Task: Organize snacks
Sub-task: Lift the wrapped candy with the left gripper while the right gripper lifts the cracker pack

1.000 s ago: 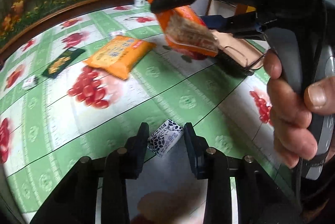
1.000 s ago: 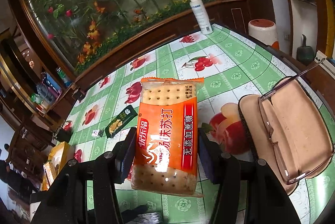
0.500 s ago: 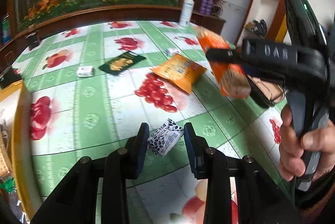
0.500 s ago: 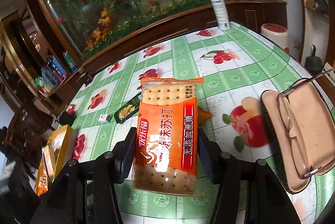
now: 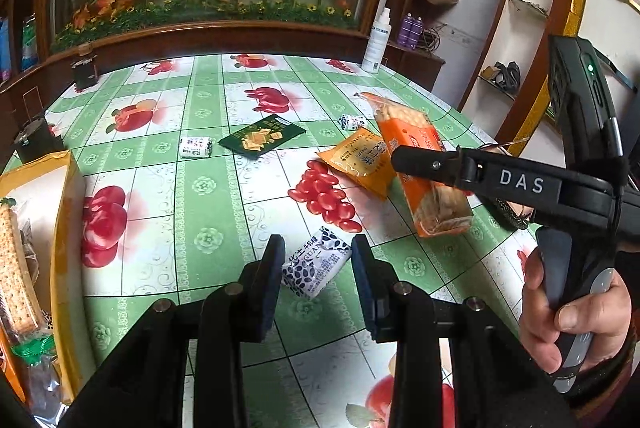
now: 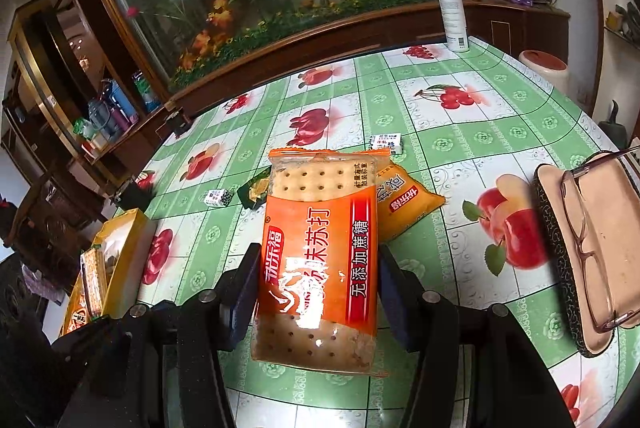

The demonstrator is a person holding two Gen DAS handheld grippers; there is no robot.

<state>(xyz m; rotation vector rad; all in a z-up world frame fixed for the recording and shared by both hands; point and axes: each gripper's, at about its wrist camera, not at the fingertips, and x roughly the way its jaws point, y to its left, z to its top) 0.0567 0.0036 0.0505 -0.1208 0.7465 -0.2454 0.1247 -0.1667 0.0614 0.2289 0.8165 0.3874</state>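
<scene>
Your view has swung left since a second ago, so the yellow box [image 5: 68,228] now shows at the table's left edge, cut off by the frame; crackers sit inside it, though the rest of its contents are hard to make out. Your left gripper [image 5: 316,268] holds its fingers closed lightly on the small black-and-white packet [image 5: 316,267], which looks lifted off the green fruit-print tablecloth [image 5: 208,187], though you cannot be sure of that. Farther back lie a small white packet [image 5: 195,147], a dark green packet [image 5: 262,137] and a yellow bag [image 5: 358,159], with another small white packet [image 5: 351,121] just behind the bag. To the right, your right gripper [image 6: 316,292] is clamped on the orange cracker pack [image 6: 320,260], held above the table; in the left view one finger crosses the pack and hides its middle. At the far right an open glasses case [image 6: 592,248] with glasses in it is partly cut off. A white spray bottle [image 6: 450,11] stands at the table's far edge.
</scene>
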